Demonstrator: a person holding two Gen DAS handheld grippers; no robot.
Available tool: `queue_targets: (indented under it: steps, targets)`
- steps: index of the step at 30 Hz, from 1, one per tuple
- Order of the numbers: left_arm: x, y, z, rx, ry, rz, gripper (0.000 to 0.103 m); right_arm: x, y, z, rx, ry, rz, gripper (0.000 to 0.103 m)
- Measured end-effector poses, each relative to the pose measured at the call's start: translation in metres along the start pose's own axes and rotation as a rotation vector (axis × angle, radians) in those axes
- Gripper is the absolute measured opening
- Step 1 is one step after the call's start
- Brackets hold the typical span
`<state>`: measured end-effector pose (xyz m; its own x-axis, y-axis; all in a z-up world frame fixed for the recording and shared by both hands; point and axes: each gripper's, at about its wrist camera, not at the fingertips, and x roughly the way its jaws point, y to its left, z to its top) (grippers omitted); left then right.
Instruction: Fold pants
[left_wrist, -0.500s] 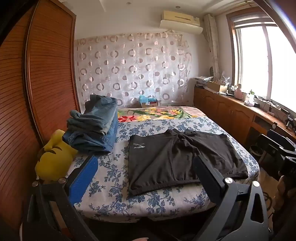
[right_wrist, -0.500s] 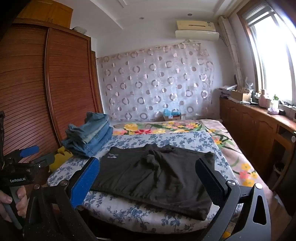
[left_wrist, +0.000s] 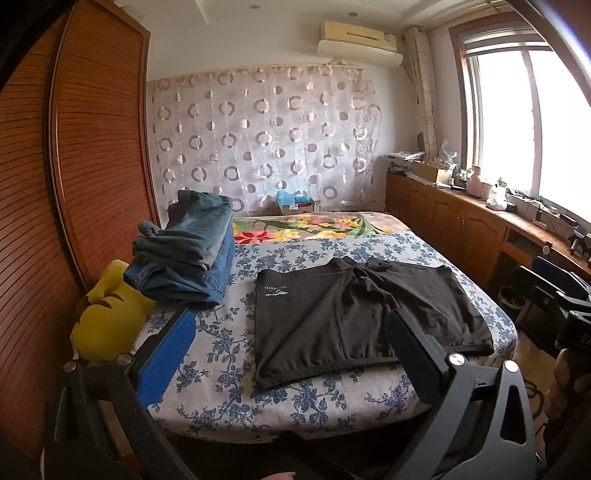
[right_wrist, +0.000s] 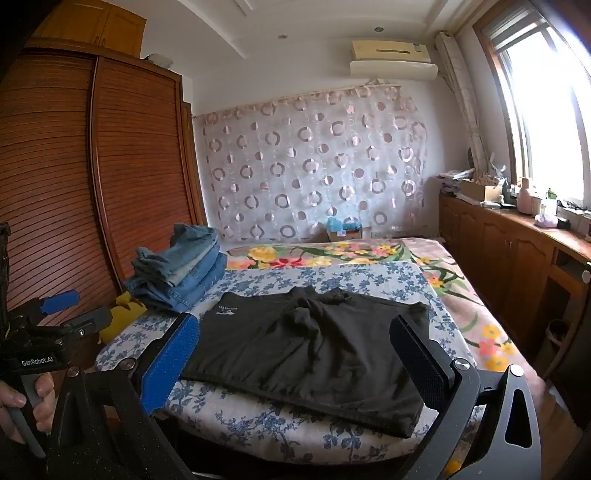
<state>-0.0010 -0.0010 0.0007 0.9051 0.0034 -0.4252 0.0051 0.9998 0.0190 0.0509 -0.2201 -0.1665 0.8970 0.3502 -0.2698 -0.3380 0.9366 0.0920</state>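
Note:
Black pants (left_wrist: 354, 314) (right_wrist: 314, 350) lie spread flat on the blue-flowered bedsheet (left_wrist: 229, 354), a small white logo at their far left corner. My left gripper (left_wrist: 291, 343) hovers open at the near edge of the bed, short of the pants, with nothing between its fingers. The right gripper (right_wrist: 295, 347) is open too, held back from the bed's near corner, the pants showing between its blue pad (right_wrist: 170, 362) and its black finger (right_wrist: 417, 354). In the right wrist view a hand (right_wrist: 22, 402) holds the left gripper's handle at the far left.
A stack of folded blue jeans (left_wrist: 184, 254) (right_wrist: 181, 273) sits at the bed's far left, with a yellow plush toy (left_wrist: 107, 317) beside it. A wooden slatted wardrobe (left_wrist: 74, 184) stands left of the bed. A wooden cabinet (left_wrist: 480, 229) with clutter runs under the window on the right.

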Motion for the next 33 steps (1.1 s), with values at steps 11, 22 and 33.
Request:
queue_targets:
  steps: [11,22,33]
  targets:
    - [-0.0002,-0.0001,-0.0001,0.001,-0.002,0.0,0.103,-0.0017,-0.0007,0.0022,-0.001,-0.002,0.001,0.103]
    - [-0.0009,-0.0001,-0.0004,0.001,-0.007,0.0,0.103,-0.0048,0.0005,0.003,-0.003,-0.004,0.001,0.103]
    - [-0.0014,0.0001,-0.0006,0.0,-0.01,0.0,0.103,-0.0049,0.0023,0.001,-0.001,-0.006,-0.004,0.103]
